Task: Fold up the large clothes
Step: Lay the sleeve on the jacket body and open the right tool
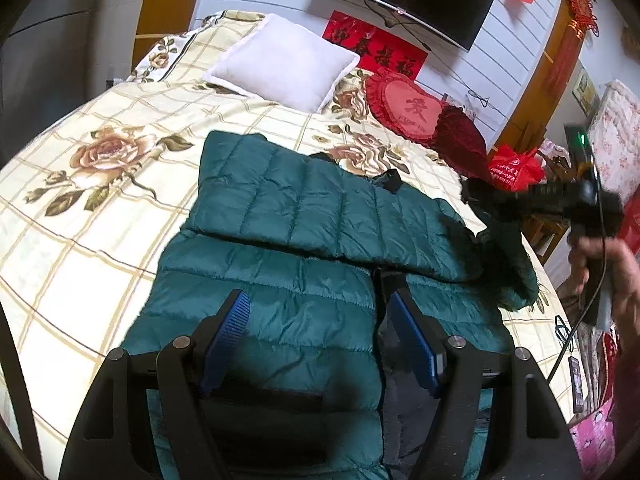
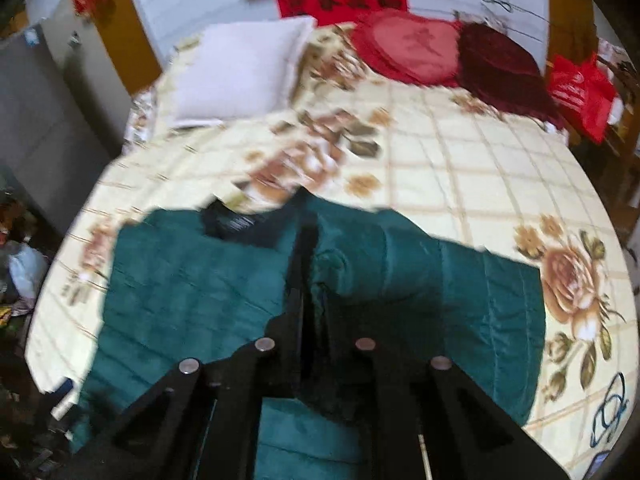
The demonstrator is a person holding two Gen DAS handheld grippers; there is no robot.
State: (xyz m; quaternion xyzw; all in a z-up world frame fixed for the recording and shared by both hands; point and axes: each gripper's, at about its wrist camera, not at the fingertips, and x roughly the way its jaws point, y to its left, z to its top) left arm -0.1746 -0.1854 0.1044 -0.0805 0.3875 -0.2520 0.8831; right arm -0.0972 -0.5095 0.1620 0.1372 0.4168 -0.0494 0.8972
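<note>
Left gripper (image 1: 318,336): I hold it spread wide, low in frame, over the jacket's zip, gripping nothing.
Jacket (image 1: 304,216): mid-frame on the bed (image 1: 80,240), one sleeve folded across.
Right gripper (image 2: 310,280): pinched closed, seemingly on jacket fabric, ready to fold.

My left gripper (image 1: 318,308) has a black frame with angular arms and triangular cut-outs. Round silver screws sit at the arm pivots. Each finger carries a ribbed blue pad (image 1: 228,332). My right gripper (image 2: 310,264) uses the same black frame and silver screws. A thin black cable (image 1: 592,280) runs from its handle past my right hand (image 1: 616,276).
</note>
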